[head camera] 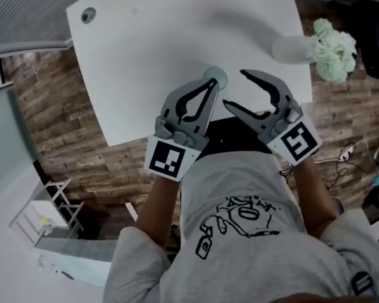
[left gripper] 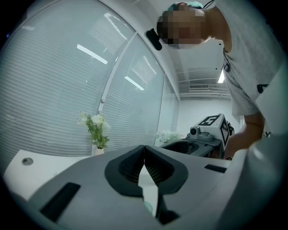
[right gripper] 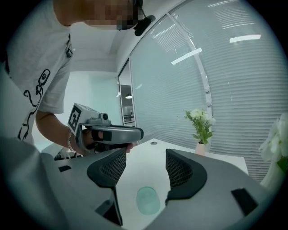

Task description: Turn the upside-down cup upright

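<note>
Grey plastic filled the foreground of every view. The left tongs (head camera: 211,84) were shut tight, pad against pad with nothing between them, and the right tongs (head camera: 234,89) were wide apart and empty. Just beyond both tips sat the cup (head camera: 215,76), pale green, on the white table (head camera: 158,45) close to its front edge. The left tongs' tip lay at the cup's near side (touching or merely beside, I could not tell), and the right tongs' open mouth faced it from the right.

The cup showed a flat closed disc on top, which suits a cup standing on its rim. It looked small, smooth-walled and probably light, so I judged it would skid or tip under a one-sided push. The sensible hold would be across the wall, on opposite sides about mid-height, firm enough not to slip while it was turned over.

The right gripper view framed the cup low between its spread pads (right gripper: 112,167), whereas the left gripper view gave only a greenish sliver beneath its closed tips. Only the head view showed both tongs against the cup at once. Farther off were a small flower pot (right gripper: 200,147) at the table's far edge, a bunch of white flowers (head camera: 330,50) at the right, and slatted blinds (right gripper: 234,99) behind.
</note>
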`<state>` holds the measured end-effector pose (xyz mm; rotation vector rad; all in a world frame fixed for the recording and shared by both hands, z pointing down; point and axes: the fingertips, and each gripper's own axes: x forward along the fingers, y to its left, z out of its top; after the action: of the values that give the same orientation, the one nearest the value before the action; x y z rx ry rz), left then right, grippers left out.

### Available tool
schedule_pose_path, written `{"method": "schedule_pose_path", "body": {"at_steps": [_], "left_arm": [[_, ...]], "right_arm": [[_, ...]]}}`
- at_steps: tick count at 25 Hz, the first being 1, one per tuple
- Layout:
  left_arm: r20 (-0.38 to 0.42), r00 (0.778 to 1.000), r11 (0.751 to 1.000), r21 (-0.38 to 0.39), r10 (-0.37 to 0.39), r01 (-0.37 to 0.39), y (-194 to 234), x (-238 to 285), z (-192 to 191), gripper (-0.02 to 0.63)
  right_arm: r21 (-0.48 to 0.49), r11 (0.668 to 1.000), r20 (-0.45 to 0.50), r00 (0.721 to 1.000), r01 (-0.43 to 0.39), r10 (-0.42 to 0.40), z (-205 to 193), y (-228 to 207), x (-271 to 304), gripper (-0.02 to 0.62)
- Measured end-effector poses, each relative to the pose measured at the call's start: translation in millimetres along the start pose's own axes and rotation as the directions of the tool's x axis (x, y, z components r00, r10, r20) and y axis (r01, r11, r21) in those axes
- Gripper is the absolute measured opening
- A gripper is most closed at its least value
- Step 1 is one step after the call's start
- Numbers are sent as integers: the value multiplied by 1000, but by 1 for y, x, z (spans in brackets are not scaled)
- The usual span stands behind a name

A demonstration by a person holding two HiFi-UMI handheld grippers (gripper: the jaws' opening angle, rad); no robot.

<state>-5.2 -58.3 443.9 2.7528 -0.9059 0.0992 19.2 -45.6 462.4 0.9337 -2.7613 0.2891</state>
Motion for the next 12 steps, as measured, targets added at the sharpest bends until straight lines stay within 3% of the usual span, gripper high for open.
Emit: {"method": "schedule_pose_path", "body": {"at_steps": [12], "left_arm": [[-34, 999, 1000, 19, -9, 10, 7, -1, -34, 5]], "right_arm": [[-13, 1000, -12, 1000, -7, 7, -37, 5, 14, 308]]}}
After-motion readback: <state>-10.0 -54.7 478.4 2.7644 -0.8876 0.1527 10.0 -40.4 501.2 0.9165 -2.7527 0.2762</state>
